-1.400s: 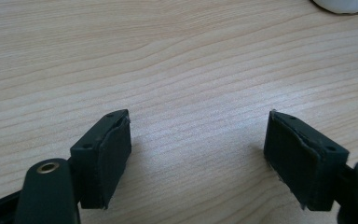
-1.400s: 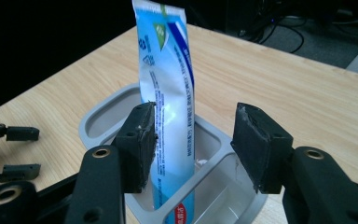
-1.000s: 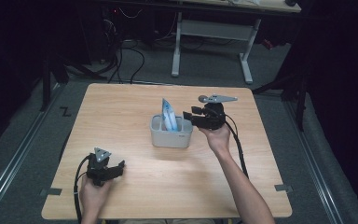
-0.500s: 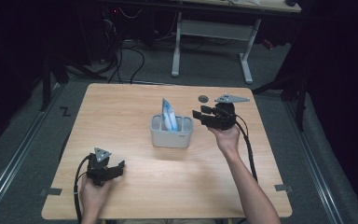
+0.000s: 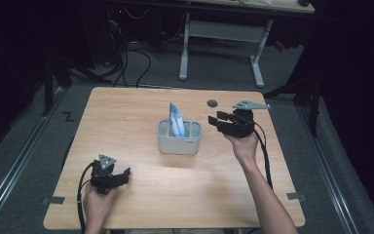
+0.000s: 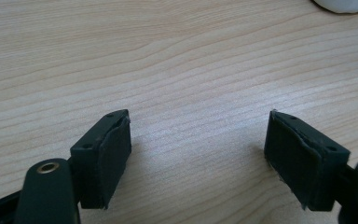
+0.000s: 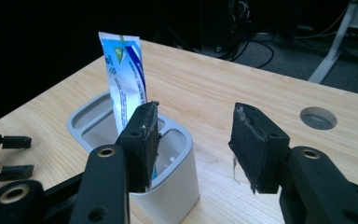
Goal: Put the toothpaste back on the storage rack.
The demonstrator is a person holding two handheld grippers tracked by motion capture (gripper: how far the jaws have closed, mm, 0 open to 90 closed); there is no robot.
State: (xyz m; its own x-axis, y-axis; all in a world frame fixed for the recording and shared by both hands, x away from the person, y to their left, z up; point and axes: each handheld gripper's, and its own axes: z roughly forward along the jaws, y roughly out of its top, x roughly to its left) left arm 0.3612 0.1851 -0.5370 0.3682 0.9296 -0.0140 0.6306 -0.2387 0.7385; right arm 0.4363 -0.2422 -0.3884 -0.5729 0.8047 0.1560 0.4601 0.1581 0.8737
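Drawn back rightward from the one grey plastic holder [image 5: 178, 137] with its single blue-white tube [image 7: 122, 77], the right gripper [image 5: 222, 123] gapes empty; left gripper [image 6: 198, 158] likewise spread.

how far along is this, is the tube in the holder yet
Done, by the look of it: the tube stands upright in a compartment of the holder. In hand: nothing. The right gripper sits beside the holder, jaws open and empty, and the left gripper rests on the table, also open and empty. Left: no other loose item is on the table, so likely nothing.
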